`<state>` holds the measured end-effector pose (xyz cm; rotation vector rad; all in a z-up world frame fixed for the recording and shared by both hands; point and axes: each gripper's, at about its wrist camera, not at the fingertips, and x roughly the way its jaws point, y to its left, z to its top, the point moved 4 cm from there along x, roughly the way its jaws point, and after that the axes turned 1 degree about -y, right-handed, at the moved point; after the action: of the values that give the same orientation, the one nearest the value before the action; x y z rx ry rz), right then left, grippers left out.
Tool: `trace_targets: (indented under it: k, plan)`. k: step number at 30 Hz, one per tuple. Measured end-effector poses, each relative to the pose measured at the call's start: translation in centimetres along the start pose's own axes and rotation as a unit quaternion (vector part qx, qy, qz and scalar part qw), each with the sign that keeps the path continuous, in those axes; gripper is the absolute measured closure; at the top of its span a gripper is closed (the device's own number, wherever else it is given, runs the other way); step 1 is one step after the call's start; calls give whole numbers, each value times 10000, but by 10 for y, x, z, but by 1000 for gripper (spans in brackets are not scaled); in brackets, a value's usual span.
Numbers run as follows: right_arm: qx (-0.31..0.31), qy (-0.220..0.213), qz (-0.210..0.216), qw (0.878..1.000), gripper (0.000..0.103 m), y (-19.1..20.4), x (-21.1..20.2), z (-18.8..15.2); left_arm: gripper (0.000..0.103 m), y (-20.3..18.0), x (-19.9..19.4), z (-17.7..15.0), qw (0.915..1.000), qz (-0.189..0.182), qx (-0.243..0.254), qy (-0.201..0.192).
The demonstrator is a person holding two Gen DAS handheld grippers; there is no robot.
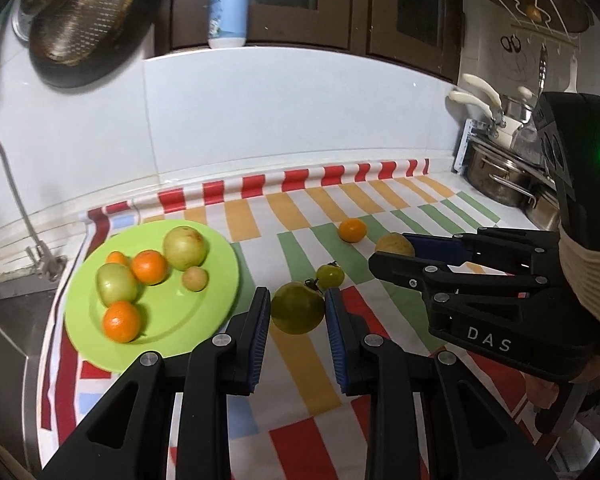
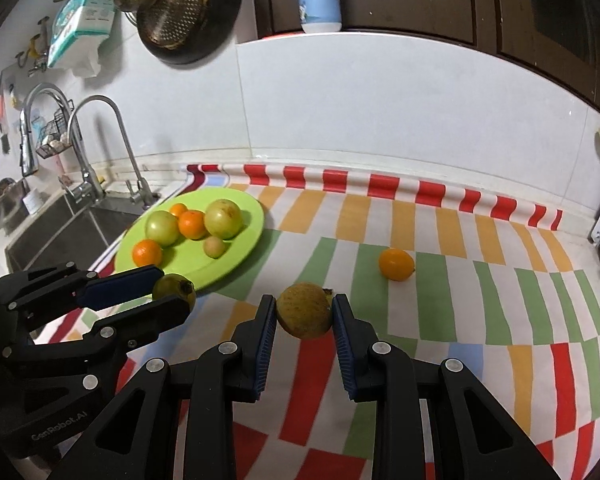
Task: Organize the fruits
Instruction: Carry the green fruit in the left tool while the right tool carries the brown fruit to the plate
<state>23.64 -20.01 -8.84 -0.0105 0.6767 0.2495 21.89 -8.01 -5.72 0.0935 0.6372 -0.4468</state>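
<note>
A: How were the jaws found?
B: The left gripper [image 1: 298, 312] was closed on a green tomato [image 1: 297, 308]; the right gripper [image 2: 305, 316] was clamped on a yellowish fruit [image 2: 305, 311].
A: Where was the plate located?
B: The green plate [image 1: 220, 280], loaded with fruit, was seen at ten o'clock; one orange [image 2: 396, 265] was left on the cloth [image 2: 500, 300] at one o'clock.

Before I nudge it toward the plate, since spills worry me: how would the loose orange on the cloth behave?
The orange looks round, so it would likely roll. The cloth lies flat, so little would stop it. Its rind seems firm, probably not fragile.
</note>
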Motion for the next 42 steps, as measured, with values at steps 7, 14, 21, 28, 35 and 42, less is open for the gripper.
trace_targets:
  k: [7, 14, 21, 28, 35, 42]
  plan:
    - [-102, -64, 80, 9999, 73, 21, -8, 1, 75, 15, -22, -7, 9997, 170, -130, -96]
    - [-194, -186, 174, 9995, 73, 44, -16, 5, 75, 32, -40, -12, 9990, 344, -196, -185]
    - [-259, -300, 269, 9989, 73, 64, -20, 10, 75, 47, -57, -13, 9982, 476, -231, -300]
    - [-312, -424, 373, 9979, 73, 81, -24, 17, 75, 61, -74, -10, 9966, 591, -327, -472]
    - [-339, -548, 504, 9966, 73, 99, -22, 30, 75, 81, -82, -10, 9950, 736, -439, -515]
    - [-412, -584, 631, 9954, 73, 115, -11, 40, 75, 103, -81, -10, 9930, 939, -511, -499]
